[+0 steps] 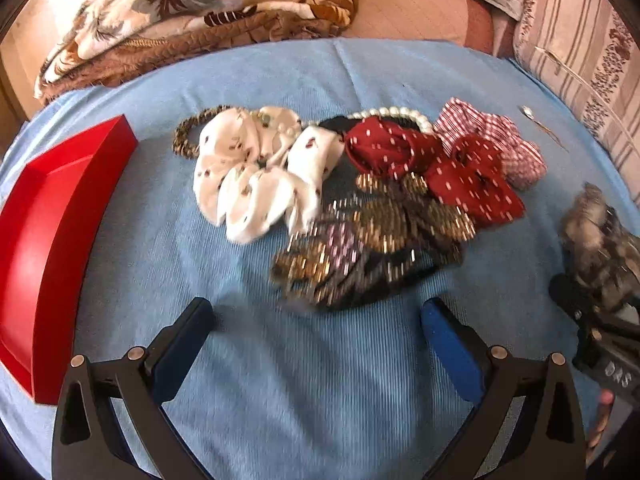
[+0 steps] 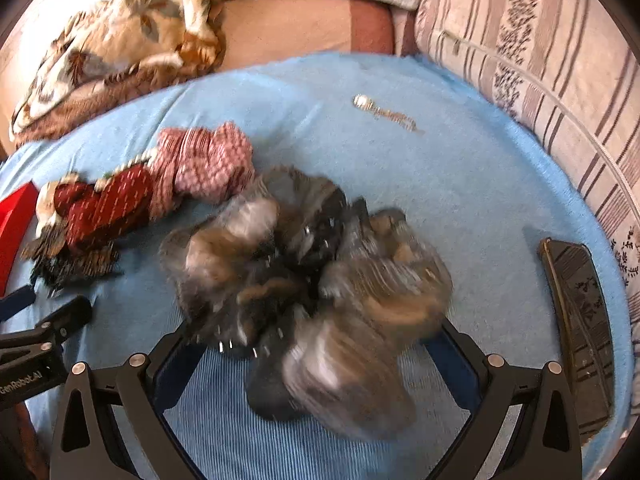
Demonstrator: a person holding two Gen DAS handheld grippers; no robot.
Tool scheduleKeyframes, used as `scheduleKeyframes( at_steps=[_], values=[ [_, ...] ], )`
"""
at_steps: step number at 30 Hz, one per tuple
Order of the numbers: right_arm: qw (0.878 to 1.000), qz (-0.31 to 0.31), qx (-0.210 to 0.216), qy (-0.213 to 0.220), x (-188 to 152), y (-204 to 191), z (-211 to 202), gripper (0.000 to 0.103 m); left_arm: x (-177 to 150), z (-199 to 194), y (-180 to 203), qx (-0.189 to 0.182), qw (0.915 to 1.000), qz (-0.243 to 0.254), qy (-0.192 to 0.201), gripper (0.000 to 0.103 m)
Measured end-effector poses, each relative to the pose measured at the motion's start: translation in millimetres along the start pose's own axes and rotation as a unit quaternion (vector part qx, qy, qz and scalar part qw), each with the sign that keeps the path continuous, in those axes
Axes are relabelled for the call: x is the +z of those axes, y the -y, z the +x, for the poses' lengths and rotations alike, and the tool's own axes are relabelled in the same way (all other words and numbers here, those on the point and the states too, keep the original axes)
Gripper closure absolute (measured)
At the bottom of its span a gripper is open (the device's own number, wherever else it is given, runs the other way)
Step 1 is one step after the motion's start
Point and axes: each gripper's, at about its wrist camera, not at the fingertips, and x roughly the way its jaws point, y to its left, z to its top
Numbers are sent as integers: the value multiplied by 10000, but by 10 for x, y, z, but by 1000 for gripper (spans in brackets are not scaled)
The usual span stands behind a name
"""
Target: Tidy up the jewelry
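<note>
The grey-brown scrunchie (image 2: 304, 280) sits between the jaws of my right gripper (image 2: 316, 336); it is badly blurred, so I cannot tell whether the fingers press it or only frame it, though they stand wide on either side of the bundle. In my left view the same scrunchie (image 1: 596, 248) shows at the far right edge, above the right gripper's black body. My left gripper (image 1: 316, 316) has its jaws wide apart with nothing between them, hanging over the blue towel (image 1: 280, 380) just short of the pile. Nearest those jaws lies a dark beaded scrunchie (image 1: 360, 248) with gold and pink stripes. Touching it to the left is the white printed scrunchie (image 1: 256, 176), and behind and to the right the dark red dotted scrunchie (image 1: 432, 164) overlaps a red-and-white checked scrunchie (image 1: 504, 140). A pearl band (image 1: 392, 114) arcs behind the red one, and a brown beaded band (image 1: 192, 132) loops out from behind the white one. A red tray (image 1: 52, 240) lies well to the left, apart from the pile. A small chain piece (image 2: 384, 112) rests alone farther back on the towel, and a dark flat case (image 2: 580, 320) lies at the towel's right edge. A floral quilt (image 1: 180, 12) and a striped cushion (image 2: 540, 60) lie on the bed beyond.
</note>
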Motion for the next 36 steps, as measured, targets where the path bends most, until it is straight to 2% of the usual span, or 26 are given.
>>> scheduleKeyframes(
  at_steps=[3,8,10,13,17,24,31,36],
  values=[
    [10000,-7,-78,-41,-61,-8,-34,0,-118,-167,-86,-117,9999,-42,-33,0],
    [9999,-33,-100,41,-132,-51,-158,0,-370,-635,-306,-34,9982,-203,556,0],
    [9999,-100,42,107,-139,-93,-228,5,-455,-814,-392,6,9966,-279,776,0],
    [9987,-120,227,435,-192,-154,-448,7,-582,-1087,-511,174,9923,-371,1167,0],
    [9956,181,423,820,-422,-159,-762,7,-739,-1387,-723,428,9840,-613,1615,0],
    [9878,223,176,1530,-757,-191,-1306,7,-899,-1722,-909,309,9810,-752,1761,0],
    [9882,330,29,1494,-934,-164,-1564,7,-1039,-2032,-848,298,9749,-666,2102,0],
    [9875,344,91,1533,-1029,-196,-1780,7,-1102,-2218,-740,506,9700,-406,2344,0]
  ],
)
